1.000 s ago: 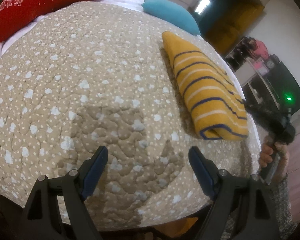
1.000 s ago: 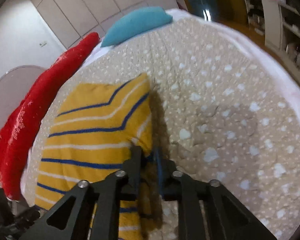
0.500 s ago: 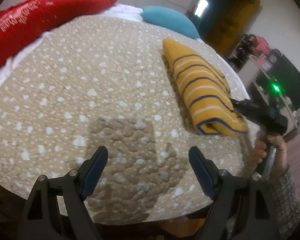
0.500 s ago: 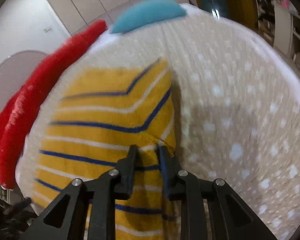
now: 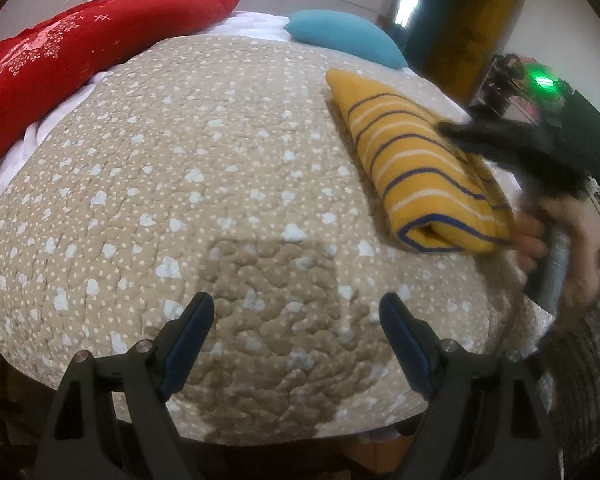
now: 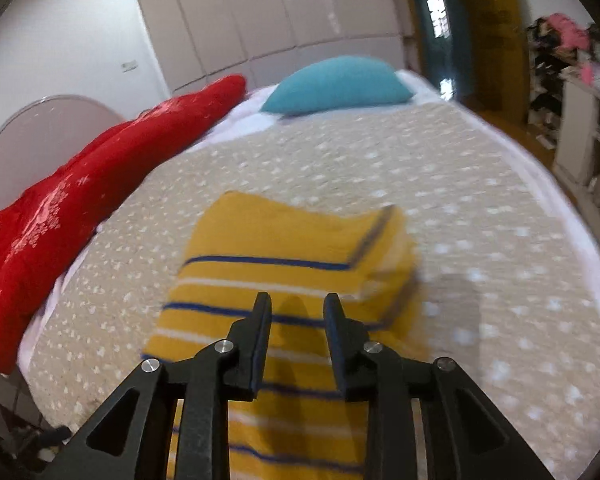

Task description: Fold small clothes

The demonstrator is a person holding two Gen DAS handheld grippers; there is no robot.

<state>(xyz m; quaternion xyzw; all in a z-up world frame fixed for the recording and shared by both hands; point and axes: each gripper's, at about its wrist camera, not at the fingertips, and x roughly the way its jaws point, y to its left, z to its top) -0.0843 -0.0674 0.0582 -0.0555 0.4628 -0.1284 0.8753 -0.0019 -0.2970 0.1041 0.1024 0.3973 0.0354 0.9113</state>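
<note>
A folded yellow garment with blue and white stripes (image 5: 416,160) lies on the right side of the beige dotted bedspread (image 5: 204,184). It also shows in the right wrist view (image 6: 284,276), where its far part is folded over. My left gripper (image 5: 296,320) is open and empty above the near edge of the bed. My right gripper (image 6: 296,312) hovers over the garment with a small gap between its jaws and nothing in them. It shows blurred in the left wrist view (image 5: 456,132).
A long red cushion (image 5: 72,64) and a teal pillow (image 5: 344,36) lie at the far end of the bed. Shelves with clutter (image 6: 580,92) stand to the right of the bed. A dark doorway (image 5: 440,8) is beyond.
My right gripper let go of the garment's edge, opened a little and rose above it. The garment now has its far part folded over. My left gripper stayed open and pulled back slightly.
</note>
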